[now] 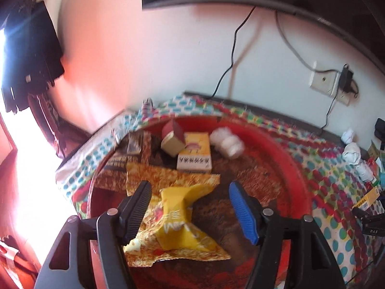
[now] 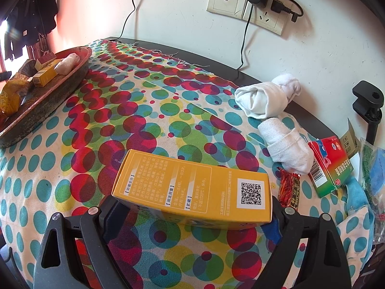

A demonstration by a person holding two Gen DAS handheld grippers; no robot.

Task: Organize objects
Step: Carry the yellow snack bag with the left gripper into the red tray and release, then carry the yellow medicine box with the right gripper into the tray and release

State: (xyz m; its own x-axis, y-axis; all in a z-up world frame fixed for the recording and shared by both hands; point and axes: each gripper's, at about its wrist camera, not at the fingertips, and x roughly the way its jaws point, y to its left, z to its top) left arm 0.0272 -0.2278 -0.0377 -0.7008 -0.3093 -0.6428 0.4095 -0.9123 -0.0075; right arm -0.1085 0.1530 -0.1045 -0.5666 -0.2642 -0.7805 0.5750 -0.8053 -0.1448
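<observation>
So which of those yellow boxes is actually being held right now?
The yellow box with the QR code, clamped in the right gripper above the dotted cloth. The other yellow box lies loose in the red tray.

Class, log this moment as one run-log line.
left gripper: open above yellow snack packet in red tray | right gripper: shut on yellow box

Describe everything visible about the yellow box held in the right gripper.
The yellow box is a flat rectangular carton, cardboard by its look, matte yellow-orange. Its upper face carries white-framed panels of Chinese text and a white square with a QR code near its right end. It lies roughly level, long side across the right wrist view, above the polka-dot cloth. The right gripper is shut on its two ends; the fingers are mostly hidden behind it. Whether it touches the cloth cannot be told.
</observation>
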